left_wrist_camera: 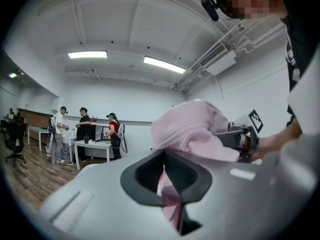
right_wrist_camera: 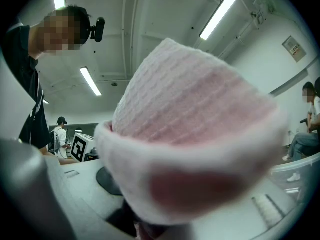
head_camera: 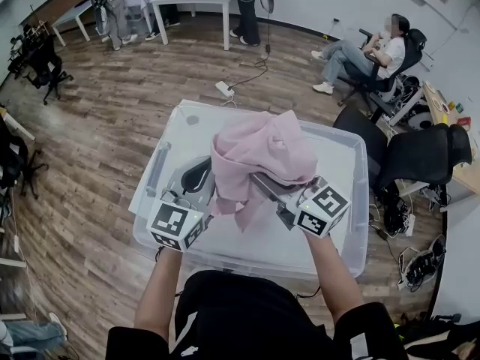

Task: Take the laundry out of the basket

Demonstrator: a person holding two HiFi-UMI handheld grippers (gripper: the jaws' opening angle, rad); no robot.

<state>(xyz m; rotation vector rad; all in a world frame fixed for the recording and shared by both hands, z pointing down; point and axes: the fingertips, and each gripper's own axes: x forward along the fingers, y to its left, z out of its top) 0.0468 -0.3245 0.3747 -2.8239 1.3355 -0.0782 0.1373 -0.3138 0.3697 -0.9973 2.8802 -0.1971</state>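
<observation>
Looking down in the head view: a pink garment (head_camera: pixel 259 152), soft and crumpled with a loose flap hanging, is held up over a clear plastic basket (head_camera: pixel 330 132). The basket is rectangular with rounded corners and stands on a wood-plank floor (head_camera: pixel 97 126). The left tongs (head_camera: pixel 212 192) meet the cloth at its left edge. The right tongs (head_camera: pixel 262 182) reach in from the right under the bunched top. Each carries a white cube with black square markers. A black office chair (head_camera: pixel 420 152) stands just right of the basket; a seated person (head_camera: pixel 367 51) is well beyond it.

Left gripper view: the tongs (left_wrist_camera: pixel 171 196) are smooth grey plastic with dark ribbed pads. The pads are pinched almost together on a thin fold of the pink cloth, which runs down through the slit. The rest of the garment (left_wrist_camera: pixel 195 129) mounds up just beyond, finely ribbed. Three people stand at a white table (left_wrist_camera: pixel 92 145) far back.

Right gripper view: the garment (right_wrist_camera: pixel 195 134) fills most of the frame. It has a waffle-like knit on top and a thick rolled hem draped over the tongs (right_wrist_camera: pixel 142 226). The jaws are partly apart, clamped on a thick bunch of the cloth, and pink fabric shows between them at the bottom edge.
</observation>
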